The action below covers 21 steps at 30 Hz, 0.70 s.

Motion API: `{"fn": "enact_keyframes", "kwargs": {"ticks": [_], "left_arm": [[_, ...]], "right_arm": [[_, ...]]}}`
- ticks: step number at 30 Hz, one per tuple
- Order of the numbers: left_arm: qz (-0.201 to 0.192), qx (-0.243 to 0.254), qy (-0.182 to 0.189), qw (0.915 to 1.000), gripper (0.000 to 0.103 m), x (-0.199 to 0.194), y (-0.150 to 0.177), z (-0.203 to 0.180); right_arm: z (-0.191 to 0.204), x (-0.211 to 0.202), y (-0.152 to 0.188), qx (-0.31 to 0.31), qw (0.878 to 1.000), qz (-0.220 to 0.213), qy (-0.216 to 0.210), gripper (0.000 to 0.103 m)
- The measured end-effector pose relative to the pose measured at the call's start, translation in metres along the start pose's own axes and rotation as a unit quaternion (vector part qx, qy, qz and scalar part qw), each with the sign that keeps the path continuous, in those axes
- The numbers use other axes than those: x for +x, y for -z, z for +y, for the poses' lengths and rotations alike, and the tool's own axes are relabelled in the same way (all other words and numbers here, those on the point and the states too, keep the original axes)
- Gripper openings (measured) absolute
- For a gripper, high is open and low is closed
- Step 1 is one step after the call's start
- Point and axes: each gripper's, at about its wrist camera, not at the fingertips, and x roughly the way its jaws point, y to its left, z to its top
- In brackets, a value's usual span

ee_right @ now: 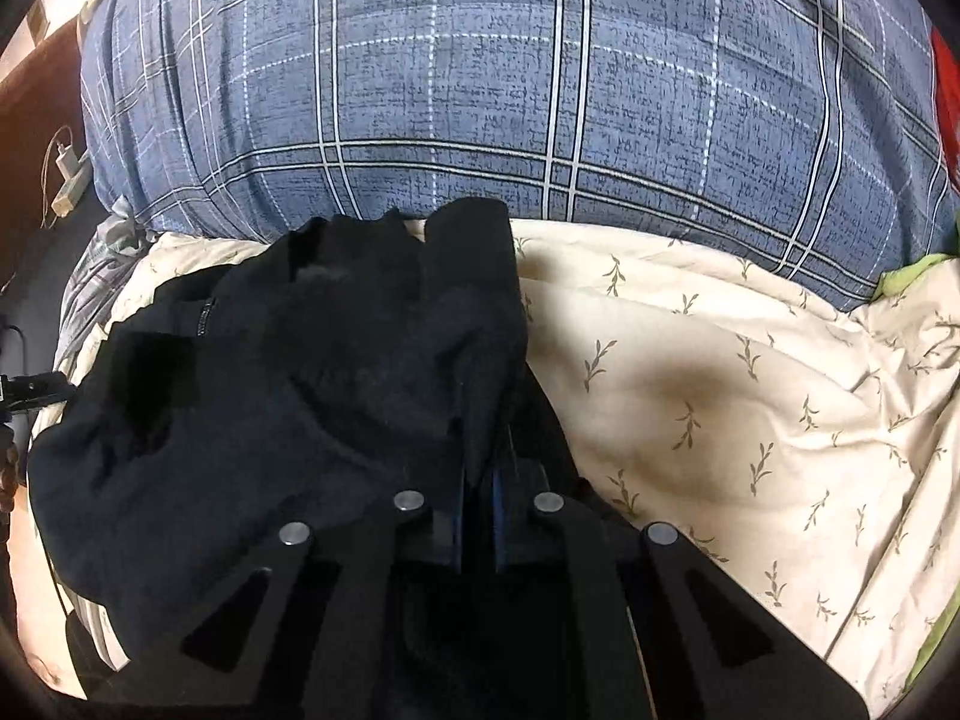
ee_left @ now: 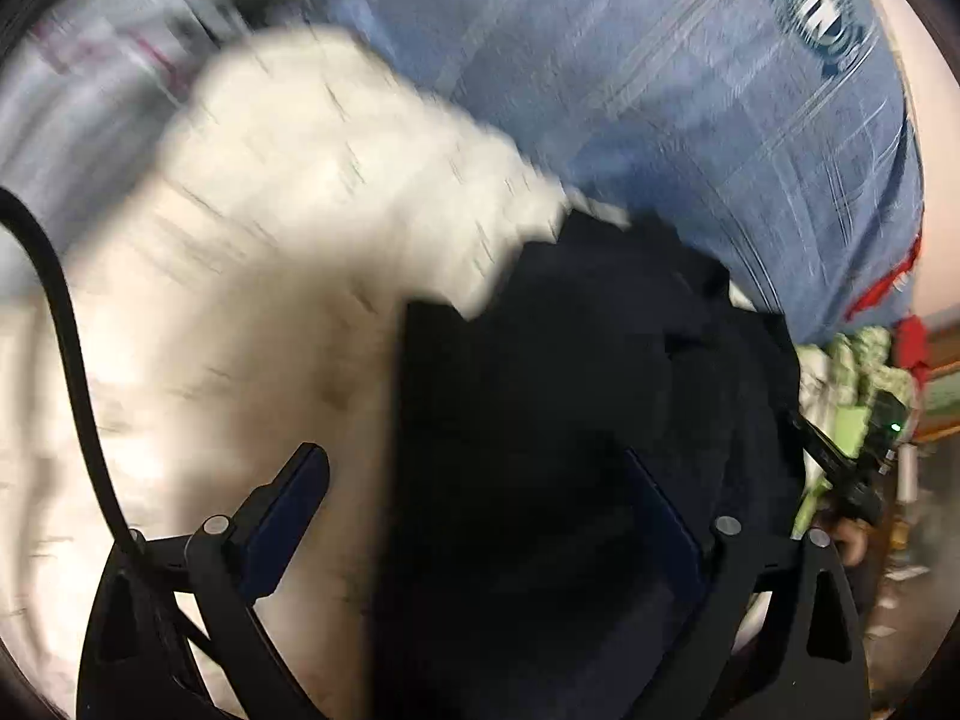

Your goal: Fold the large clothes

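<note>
Garment [ee_right: 252, 396], dark, soft and limp, lies on the quilt [ee_right: 750, 396]; right gripper [ee_right: 480, 420] pinches its edge, left gripper [ee_left: 480, 516] gapes above, best taking a corner.

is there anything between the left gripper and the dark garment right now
Nothing visible. The left gripper is open, and the dark garment already lies between its fingers, over the cream leaf-print quilt. The right gripper is shut on the same garment.

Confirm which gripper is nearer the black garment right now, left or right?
Right. The right gripper is shut on a fold of the black garment. The left gripper is open, fingers wide on either side of the cloth and not pressing on it.
</note>
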Motion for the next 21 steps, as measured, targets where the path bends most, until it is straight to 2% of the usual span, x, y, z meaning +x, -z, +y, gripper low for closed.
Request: {"fn": "enact_keyframes", "kwargs": {"ticks": [1,2,3,4,8,9,10,12,15,18,21], "left_arm": [[0.006,-0.002,-0.009,0.9999,0.087,0.008,0.0,-0.001],[-0.008,0.003,-0.022,0.9997,0.066,0.008,0.0,-0.004],[-0.028,0.009,-0.026,0.9992,0.017,0.004,-0.001,-0.007],[-0.04,0.011,-0.021,0.9989,0.01,-0.001,-0.002,-0.01],[-0.052,0.035,-0.025,0.9977,0.006,-0.009,-0.006,-0.024],[-0.068,0.034,-0.026,0.9968,0.006,-0.013,-0.007,-0.027],[-0.1,0.032,-0.024,0.9942,0.006,-0.023,-0.01,-0.028],[-0.146,0.055,-0.048,0.9866,0.006,-0.04,-0.015,-0.043],[-0.139,0.096,-0.049,0.9844,0.006,-0.037,-0.025,-0.066],[-0.153,0.133,-0.076,0.9764,0.006,-0.025,-0.035,-0.087],[-0.17,0.14,-0.109,0.9693,0.006,-0.007,-0.05,-0.09]], "right_arm": [[0.0,0.001,0.0,0.001,1.0,0.0,0.0,0.007],[0.0,0.001,0.0,0.002,1.0,0.0,0.001,0.007],[0.001,-0.001,0.0,0.002,1.0,-0.003,0.003,0.007],[0.001,-0.002,0.001,0.002,1.0,-0.005,0.006,0.007],[0.002,-0.007,0.001,0.003,1.0,-0.016,0.011,0.007],[0.002,-0.009,0.001,0.003,1.0,-0.019,0.013,0.007],[0.001,-0.013,0.002,0.004,0.999,-0.028,0.019,0.006],[-0.002,-0.026,0.004,0.006,0.999,-0.044,0.029,0.006],[-0.014,-0.042,0.004,0.023,0.998,-0.057,0.034,0.006],[-0.03,-0.052,0.006,0.041,0.996,-0.068,0.043,0.006],[-0.044,-0.05,0.011,0.072,0.993,-0.077,0.049,0.006]]}}
